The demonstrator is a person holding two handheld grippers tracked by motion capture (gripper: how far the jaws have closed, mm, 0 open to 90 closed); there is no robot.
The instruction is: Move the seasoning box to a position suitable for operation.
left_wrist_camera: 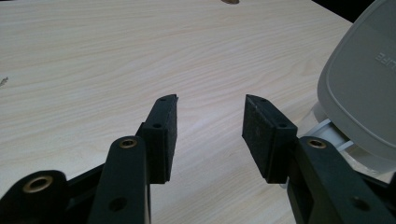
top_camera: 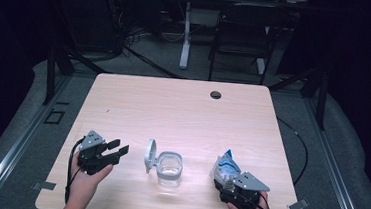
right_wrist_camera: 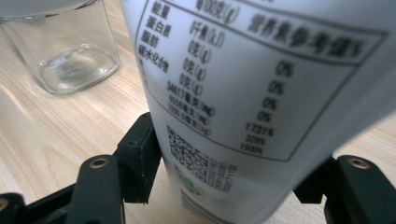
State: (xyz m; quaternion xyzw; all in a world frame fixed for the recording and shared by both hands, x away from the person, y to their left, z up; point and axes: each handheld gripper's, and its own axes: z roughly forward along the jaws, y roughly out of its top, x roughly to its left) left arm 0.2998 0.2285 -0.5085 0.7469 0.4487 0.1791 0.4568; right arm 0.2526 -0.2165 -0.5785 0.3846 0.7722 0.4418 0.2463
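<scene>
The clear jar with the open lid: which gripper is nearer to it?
Left. The left gripper sits open just beside the jar's raised lid, jaws pointing at it. The right gripper is farther off on the other side, shut on a white-and-blue bag.

Pouch [right_wrist_camera: 261,93] in right gripper view: white back panel with a printed nutrition table in Chinese characters, mostly blurred. Readable numbers: column of 0%, then 1731%, below it roughly 328% and 1500%; a QR code under the table. Grey lid [left_wrist_camera: 362,88] in left gripper view: embossed letters at right edge, unreadable.
</scene>
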